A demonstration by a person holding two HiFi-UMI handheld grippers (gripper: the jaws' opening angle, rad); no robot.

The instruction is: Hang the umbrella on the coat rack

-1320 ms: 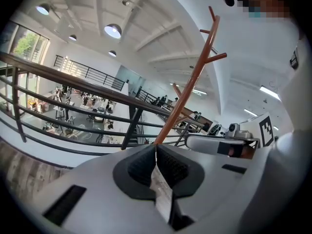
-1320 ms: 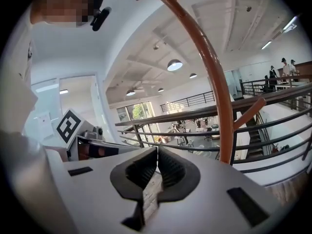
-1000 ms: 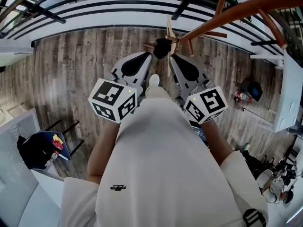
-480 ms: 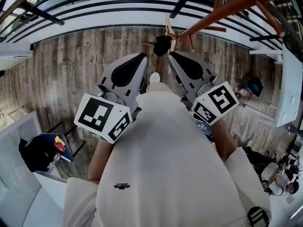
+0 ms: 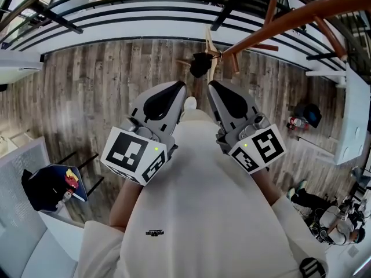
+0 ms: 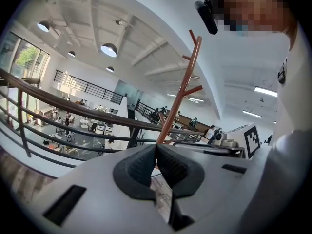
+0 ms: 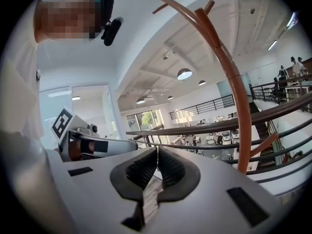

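Note:
A brown wooden coat rack (image 5: 272, 25) slants in from the upper right of the head view. Its pole (image 6: 178, 94) rises just past my left gripper's tips, and it curves up at the right in the right gripper view (image 7: 229, 72). A small black thing (image 5: 199, 64) sits by the rack's foot; I cannot tell whether it is the umbrella. My left gripper (image 5: 179, 88) and right gripper (image 5: 213, 87) are held side by side in front of the person's chest and point toward the rack. Both are shut with nothing between the pads (image 6: 168, 167) (image 7: 170, 167).
A dark metal railing (image 5: 145, 7) runs along the far edge of the grey plank floor (image 5: 87, 91). A black bag on a blue seat (image 5: 49, 184) stands at the lower left. A dark bag (image 5: 310, 112) and a white desk edge (image 5: 351, 120) are at the right.
Both grippers have risen toward the camera and now sit a little lower in the picture, farther from the rack's foot. Their jaws stayed shut.

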